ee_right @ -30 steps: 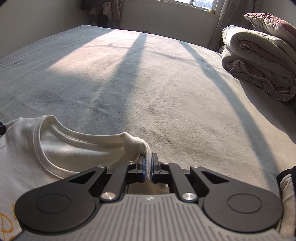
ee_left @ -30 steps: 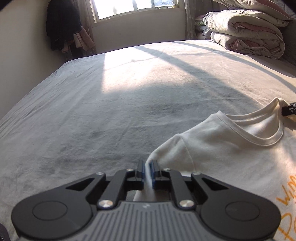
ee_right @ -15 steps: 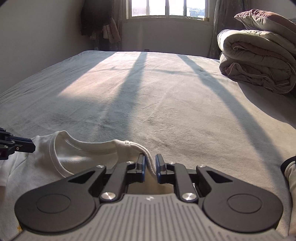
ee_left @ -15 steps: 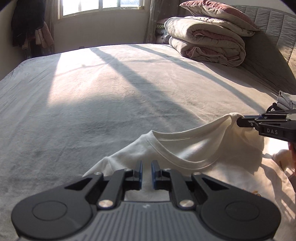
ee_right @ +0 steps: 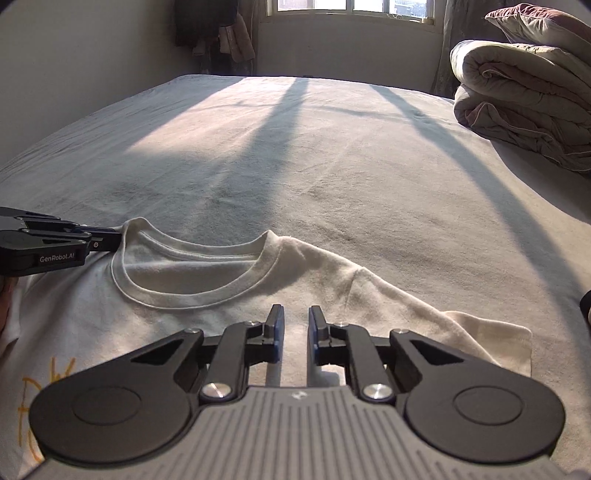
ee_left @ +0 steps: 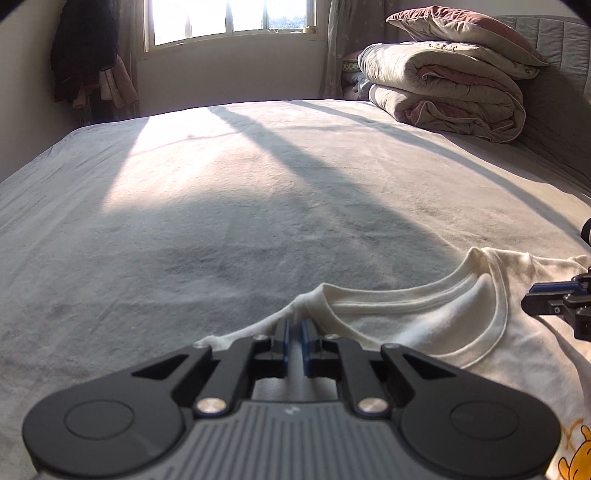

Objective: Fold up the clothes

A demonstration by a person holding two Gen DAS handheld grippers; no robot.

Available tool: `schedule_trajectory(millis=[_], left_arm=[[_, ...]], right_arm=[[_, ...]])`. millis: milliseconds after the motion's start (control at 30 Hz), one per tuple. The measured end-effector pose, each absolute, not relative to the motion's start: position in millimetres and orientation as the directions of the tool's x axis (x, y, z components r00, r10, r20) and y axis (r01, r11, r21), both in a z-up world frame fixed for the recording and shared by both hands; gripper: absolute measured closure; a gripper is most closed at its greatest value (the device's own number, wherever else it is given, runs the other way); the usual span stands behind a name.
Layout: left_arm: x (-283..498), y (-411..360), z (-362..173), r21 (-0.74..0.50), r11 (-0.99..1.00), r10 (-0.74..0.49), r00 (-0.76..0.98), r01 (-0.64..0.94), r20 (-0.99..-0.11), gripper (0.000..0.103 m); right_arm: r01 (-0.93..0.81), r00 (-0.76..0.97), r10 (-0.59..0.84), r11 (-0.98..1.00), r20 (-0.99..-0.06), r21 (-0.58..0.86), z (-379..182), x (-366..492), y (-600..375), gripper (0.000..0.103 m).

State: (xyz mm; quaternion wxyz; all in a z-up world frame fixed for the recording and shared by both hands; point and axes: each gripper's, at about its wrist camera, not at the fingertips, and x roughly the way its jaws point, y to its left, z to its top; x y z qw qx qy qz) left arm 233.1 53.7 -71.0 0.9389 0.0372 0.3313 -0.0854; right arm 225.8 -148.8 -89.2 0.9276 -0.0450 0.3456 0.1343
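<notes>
On the near part of the grey bed [ee_right: 332, 155] lies a cream T-shirt [ee_right: 207, 317], front up, collar toward the window [ee_left: 229, 16], its length running back toward the person. The left gripper [ee_left: 294, 334] has its jaws pressed together on the shoulder fabric beside the collar. The right gripper [ee_right: 294, 332], which pinched the other shoulder a second ago, now hangs over the chest with jaws apart and closing, nothing between them; that sleeve lies flat. A folded quilt [ee_left: 443, 92] with a pillow [ee_left: 469, 31] on top sits far right, dark clothes [ee_left: 85, 55] hang left of the window; nothing blocks the shirt.
</notes>
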Motion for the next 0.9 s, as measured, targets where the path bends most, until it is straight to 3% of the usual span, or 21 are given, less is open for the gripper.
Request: schedule_trajectory(millis=[233, 300, 333, 400, 433, 600, 733, 900], left_arm=[[235, 50, -66, 0.026, 0.988, -0.101, 0.769, 0.152, -0.631, 0.094], [229, 47, -59, 0.032, 0.990, -0.086, 0.764, 0.138, -0.639, 0.086], [224, 47, -54, 0.023, 0.990, -0.094, 0.764, 0.140, -0.639, 0.074], [206, 45, -40, -0.001, 0.986, -0.131, 0.779, 0.165, -0.613, 0.061], [198, 44, -34, -0.004, 0.985, -0.139, 0.786, 0.172, -0.603, 0.060], [155, 44, -11, -0.032, 0.978, -0.188, 0.797, 0.208, -0.574, 0.058], [119, 49, -7, -0.076, 0.973, -0.219, 0.784, 0.216, -0.581, 0.057], [83, 50, -18, -0.224, 0.957, -0.286, 0.742, 0.186, -0.606, 0.053]], right_arm=[[-0.223, 0.751, 0.193, 0.974, -0.631, 0.032, -92, 258, -149, 0.089], [-0.215, 0.743, 0.207, 0.974, -0.636, 0.065, -84, 252, -157, 0.082], [-0.202, 0.748, 0.207, 0.976, -0.630, 0.080, -77, 245, -163, 0.075], [-0.202, 0.762, 0.217, 0.975, -0.610, 0.094, -64, 228, -176, 0.061], [-0.203, 0.768, 0.214, 0.975, -0.604, 0.087, -57, 217, -182, 0.057], [-0.199, 0.759, 0.196, 0.978, -0.621, 0.065, -41, 164, -210, 0.057], [-0.179, 0.732, 0.221, 0.975, -0.644, 0.131, -39, 124, -223, 0.057], [-0.080, 0.716, 0.193, 0.977, -0.671, 0.196, -44, 88, -244, 0.057]])
